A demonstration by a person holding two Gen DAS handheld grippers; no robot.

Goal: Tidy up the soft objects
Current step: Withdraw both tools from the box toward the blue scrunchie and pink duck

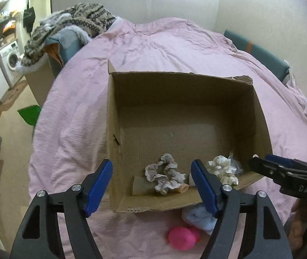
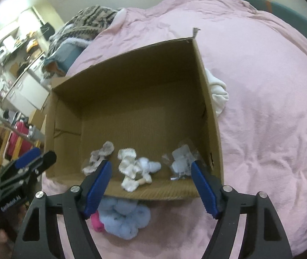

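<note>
Cardboard box (image 1: 181,99) open-topped on pink bed (image 1: 71,112). Inside, near front wall: grey ruffled scrunchie (image 1: 164,176), white ruffled scrunchie (image 2: 129,170), clear crinkled packet (image 2: 180,161). Fluffy blue item (image 2: 124,220) and pink ball (image 1: 180,237) outside front edge. Left gripper (image 1: 152,186) and right gripper (image 2: 151,185) both spread wide, holding nothing. Box rear half bare.

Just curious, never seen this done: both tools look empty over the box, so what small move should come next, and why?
Probably lower the right tool toward the blue fluffy item. Both it and the left tool are open and empty, the scrunchies already lie in the box, and that item lies outside.
</note>
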